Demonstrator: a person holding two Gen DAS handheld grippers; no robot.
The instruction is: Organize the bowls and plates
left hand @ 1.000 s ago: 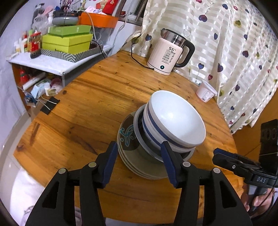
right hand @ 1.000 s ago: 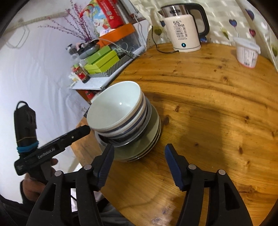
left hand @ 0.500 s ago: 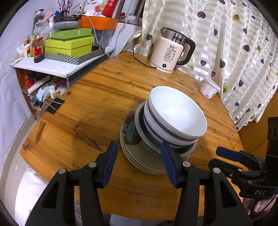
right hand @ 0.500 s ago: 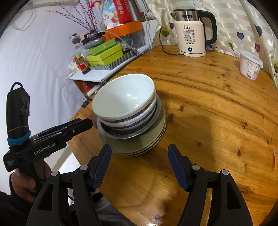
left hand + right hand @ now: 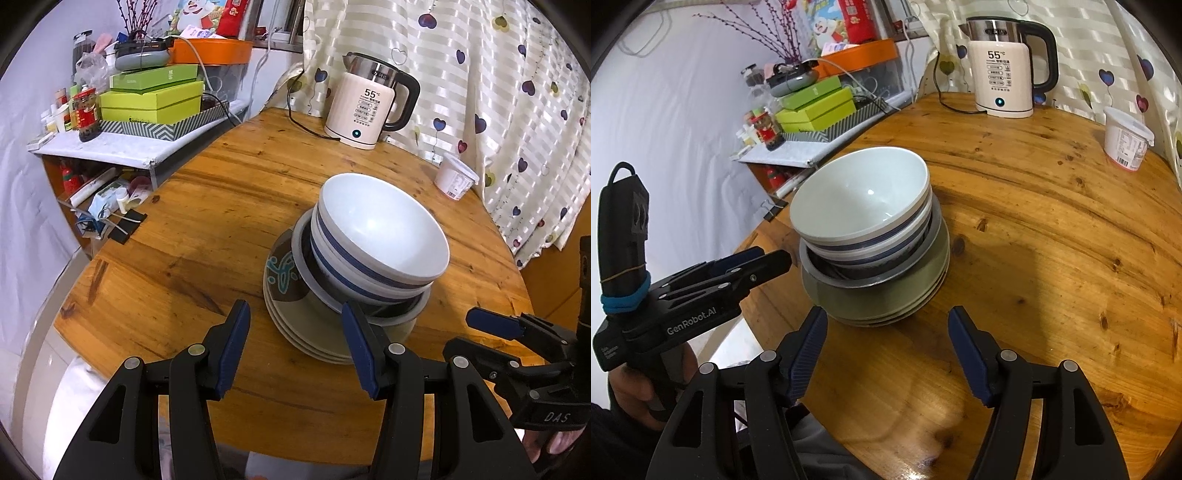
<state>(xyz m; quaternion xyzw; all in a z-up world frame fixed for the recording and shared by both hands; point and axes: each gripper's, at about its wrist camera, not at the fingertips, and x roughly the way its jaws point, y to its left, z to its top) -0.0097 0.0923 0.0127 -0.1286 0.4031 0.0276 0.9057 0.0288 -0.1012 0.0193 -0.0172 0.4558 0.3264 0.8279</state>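
Two grippers were in view, neither holding anything. One stack of crockery stood near the middle of the round wooden tabletop (image 5: 229, 206): white bowls with blue bands (image 5: 380, 236) nested on top, a grey-rimmed dish (image 5: 417, 308) beneath them, and several plates (image 5: 295, 328) at the bottom, the uppermost plate bearing a teal pattern.

In the left wrist view, the left gripper (image 5: 295, 345) occupied the lower centre of the frame, its fingers (image 5: 234, 345) standing apart with nothing between the pads; the right-hand pad lay in front of the stack's near edge, contact not determinable. The right gripper (image 5: 886, 350) sat at the lower centre of its own view, fingers parted wider, with bare tabletop between them, the stack just beyond the tips. Its opening was no longer clearly widening.

An electric kettle (image 5: 369, 107) reading 55 stood at the upper centre, beside the heart-patterned curtain (image 5: 498, 74). A white plastic tub (image 5: 456, 181) stood at the right tabletop edge. Green boxes (image 5: 151, 99) sat on a shelf at upper left.
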